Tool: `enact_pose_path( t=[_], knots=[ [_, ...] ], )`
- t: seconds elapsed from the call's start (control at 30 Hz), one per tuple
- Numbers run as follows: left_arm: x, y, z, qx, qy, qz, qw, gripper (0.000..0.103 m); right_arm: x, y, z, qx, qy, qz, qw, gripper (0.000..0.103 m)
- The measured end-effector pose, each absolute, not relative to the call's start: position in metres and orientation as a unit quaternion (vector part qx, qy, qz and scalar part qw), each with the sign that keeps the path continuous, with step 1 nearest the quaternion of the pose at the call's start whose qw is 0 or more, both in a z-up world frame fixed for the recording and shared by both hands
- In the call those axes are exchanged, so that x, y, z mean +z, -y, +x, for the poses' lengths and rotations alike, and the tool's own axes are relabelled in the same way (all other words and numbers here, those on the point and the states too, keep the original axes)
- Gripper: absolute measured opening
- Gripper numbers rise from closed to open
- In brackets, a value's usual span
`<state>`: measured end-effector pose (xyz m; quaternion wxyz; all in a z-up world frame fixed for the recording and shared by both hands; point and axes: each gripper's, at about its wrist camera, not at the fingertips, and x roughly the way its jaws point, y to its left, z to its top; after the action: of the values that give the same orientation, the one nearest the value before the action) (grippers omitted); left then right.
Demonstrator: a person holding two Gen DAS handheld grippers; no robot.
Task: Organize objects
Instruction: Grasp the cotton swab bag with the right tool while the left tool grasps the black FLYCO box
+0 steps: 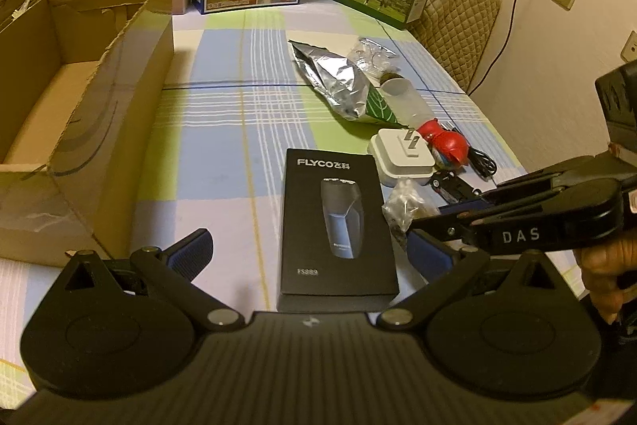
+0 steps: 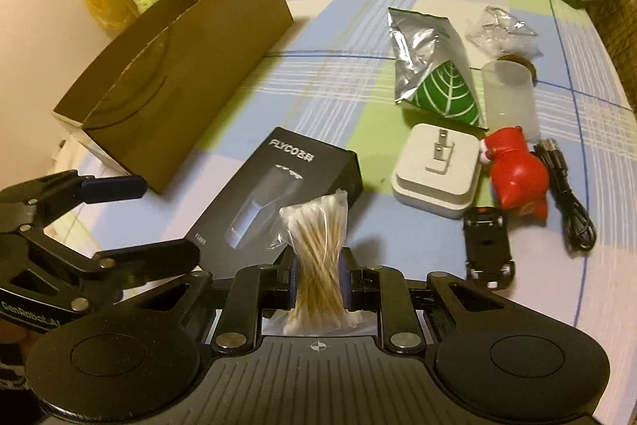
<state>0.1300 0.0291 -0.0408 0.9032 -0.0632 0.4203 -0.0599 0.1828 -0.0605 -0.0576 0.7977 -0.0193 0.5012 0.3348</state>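
The right tool (image 2: 318, 275) is clenched on a clear bag of cotton swabs (image 2: 316, 257), pinched at its waist so the wooden sticks bunch and the plastic fans out above; it appears lifted just over the near edge of the worktop (image 2: 326, 38), though I cannot tell if its base still touches. The left tool (image 1: 314, 253) is released, its fingers spread either side of the black shaver box (image 1: 338, 226), which lies flat and untouched. So the step in hand looks like a pick just made; the next move likely calls for carrying the swabs left, over the wall of the open carton (image 1: 79, 114), and releasing inside. The soft bag may slip or sag. Beyond lie a white plug (image 2: 436, 170), red toy (image 2: 515, 178), toy car (image 2: 487, 249), black cable (image 2: 569, 194), foil pouch (image 2: 434, 62) and a frosted cup (image 2: 509, 94).
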Motion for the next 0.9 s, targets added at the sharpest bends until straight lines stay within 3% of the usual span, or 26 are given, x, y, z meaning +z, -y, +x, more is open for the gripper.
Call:
enact_pose_path(
  t=[0.9],
  knots=[
    [-0.071, 0.001, 0.179, -0.080, -0.459, -0.012, 0.884, 0.099, -0.030, 0.110, 0.194, 0.263, -0.437, -0.006, 0.860, 0.017]
  ],
)
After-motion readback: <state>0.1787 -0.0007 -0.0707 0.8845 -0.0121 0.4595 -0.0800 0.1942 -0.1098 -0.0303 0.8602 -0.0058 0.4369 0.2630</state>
